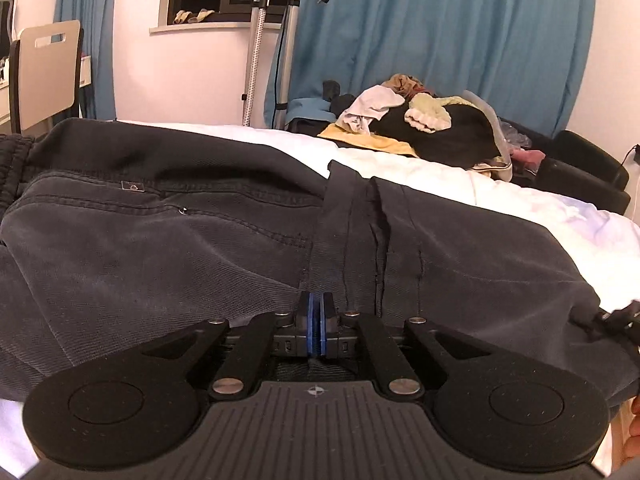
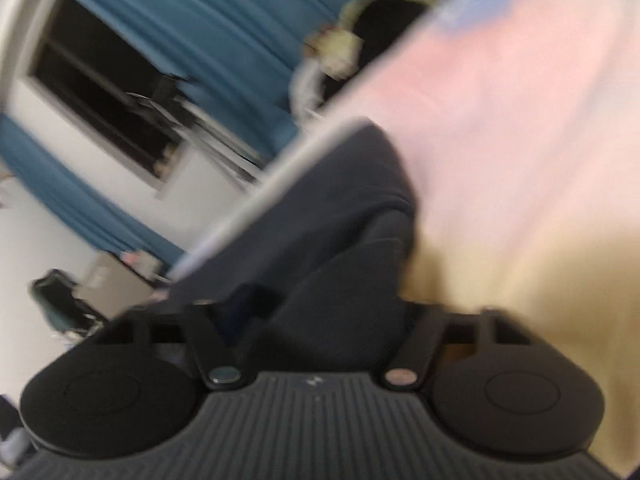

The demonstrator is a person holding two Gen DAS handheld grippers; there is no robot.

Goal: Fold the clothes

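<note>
Dark grey trousers (image 1: 200,248) lie spread across the white bed (image 1: 440,168), waistband at the left, a cuff folded over the middle. My left gripper (image 1: 319,312) is shut, its blue pads pressed together on the trousers' near edge. In the right wrist view everything is motion-blurred and tilted. The trousers (image 2: 320,220) drape over my right gripper (image 2: 320,320) and hide its fingertips, so I cannot tell how its jaws stand. The right gripper also shows at the trousers' right end in the left wrist view (image 1: 624,316).
A pile of mixed clothes (image 1: 420,120) lies at the far side of the bed. Blue curtains (image 1: 440,40), a window, a metal stand (image 1: 256,52) and a chair (image 1: 44,72) stand behind. A dark seat (image 1: 580,164) is at the right.
</note>
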